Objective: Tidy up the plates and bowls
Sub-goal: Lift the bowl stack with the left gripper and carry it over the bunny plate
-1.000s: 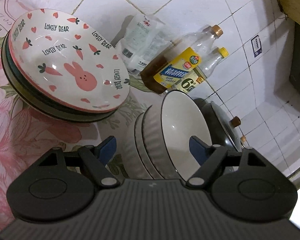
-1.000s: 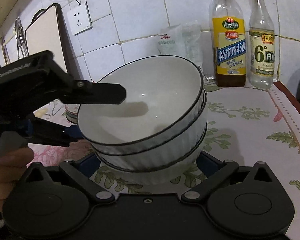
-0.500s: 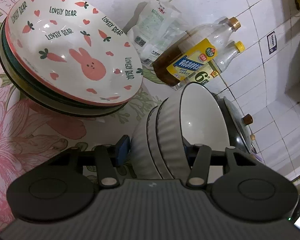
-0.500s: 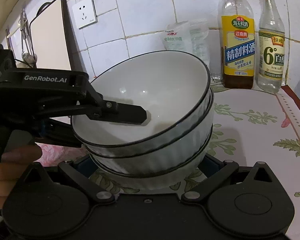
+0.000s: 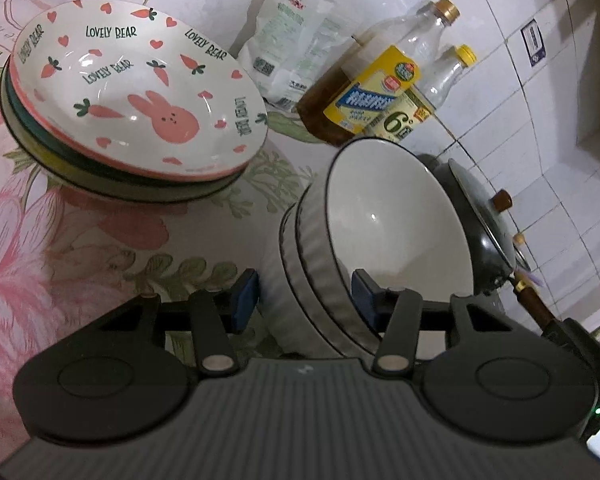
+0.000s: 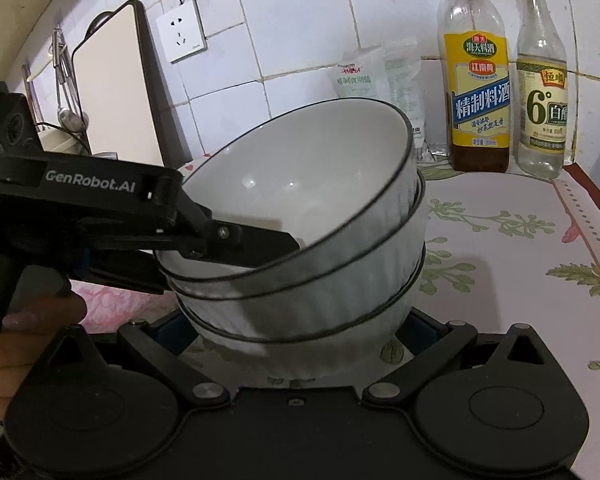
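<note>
Left gripper (image 5: pixel 304 298) clamped on bowl stack (image 5: pixel 380 240) rim, centre frame; right gripper (image 6: pixel 296 330) jaws wide around base, contact unclear. Plates (image 5: pixel 132 112) stacked upper left; placement left.

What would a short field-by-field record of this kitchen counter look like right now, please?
surface: floral tablecloth
bowls: three white ribbed bowls, stacked, top one tilted
plates: stack topped by rabbit plate, beside the bowls
left tongs: clamped on the bowls' walls, one finger inside the top bowl
right tongs: jaws wide on either side of the lowest bowl; contact unclear
against the wall: cooking wine bottle, white vinegar bottle, plastic pouch
behind the bowls: lidded dark pan
</note>
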A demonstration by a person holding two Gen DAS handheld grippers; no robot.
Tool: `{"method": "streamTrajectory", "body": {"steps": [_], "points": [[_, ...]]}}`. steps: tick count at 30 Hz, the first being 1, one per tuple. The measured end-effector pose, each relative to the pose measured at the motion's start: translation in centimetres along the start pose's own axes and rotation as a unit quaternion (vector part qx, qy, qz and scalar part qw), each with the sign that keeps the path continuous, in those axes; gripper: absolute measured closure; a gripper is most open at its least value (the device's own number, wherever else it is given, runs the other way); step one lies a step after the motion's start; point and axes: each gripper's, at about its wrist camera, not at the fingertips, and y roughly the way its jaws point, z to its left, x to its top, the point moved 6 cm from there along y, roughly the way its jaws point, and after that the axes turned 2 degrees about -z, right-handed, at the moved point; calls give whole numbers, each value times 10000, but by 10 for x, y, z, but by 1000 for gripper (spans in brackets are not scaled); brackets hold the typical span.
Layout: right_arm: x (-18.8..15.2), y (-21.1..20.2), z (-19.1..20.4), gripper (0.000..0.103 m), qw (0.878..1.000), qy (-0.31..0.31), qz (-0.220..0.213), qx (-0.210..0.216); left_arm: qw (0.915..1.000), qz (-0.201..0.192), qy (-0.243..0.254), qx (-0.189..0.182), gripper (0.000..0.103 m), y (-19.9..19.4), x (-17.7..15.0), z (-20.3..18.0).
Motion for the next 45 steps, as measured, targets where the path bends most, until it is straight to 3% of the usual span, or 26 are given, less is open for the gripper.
{"method": "streamTrajectory", "body": {"steps": [10,24,34,45], "points": [[0,-20,17,0,9988,-192,-425,120,9997,-155,201,-14,54,-27,-3,-11],[38,-28,62,0,9959,-459,-625,466,9972,-545,454,251,54,-87,21,-21],[85,-6,89,0,9917,-573,-748,872,9900,-1030,747,602,54,-119,64,-18],[119,58,83,0,9908,-517,-500,1150,9876,-1116,611,922,54,-92,117,20]]}}
